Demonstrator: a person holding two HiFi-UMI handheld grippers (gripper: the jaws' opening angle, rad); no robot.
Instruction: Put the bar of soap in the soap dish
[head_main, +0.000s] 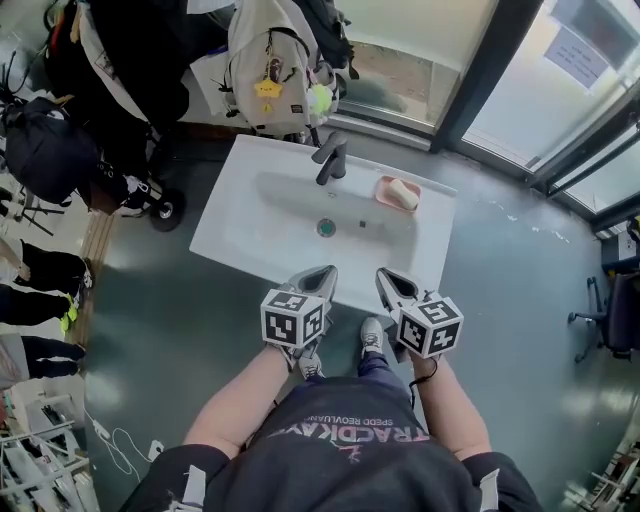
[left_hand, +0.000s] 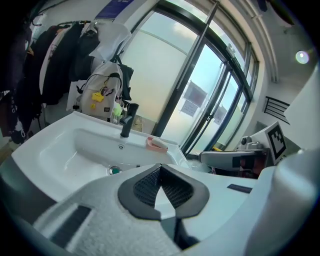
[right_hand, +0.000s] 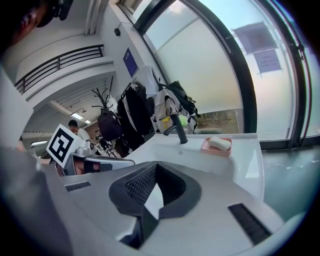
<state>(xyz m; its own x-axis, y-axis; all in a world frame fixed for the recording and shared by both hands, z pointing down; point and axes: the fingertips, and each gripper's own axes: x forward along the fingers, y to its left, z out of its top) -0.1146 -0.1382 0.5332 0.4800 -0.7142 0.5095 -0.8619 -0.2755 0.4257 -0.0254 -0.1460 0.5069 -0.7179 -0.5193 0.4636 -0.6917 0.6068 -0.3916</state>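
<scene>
Head view: the bar of soap (head_main: 404, 194) lies in the soap dish (head_main: 383, 187) at the sink's (head_main: 250, 235) far right corner, ahead of my nearer right hand-held gripper (head_main: 387, 279). It and my left hand-held gripper (head_main: 323, 274) are closed, empty.

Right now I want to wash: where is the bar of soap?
In the head view the bar of soap lies in the pink soap dish at the far right of the sink, right of the black faucet.
</scene>
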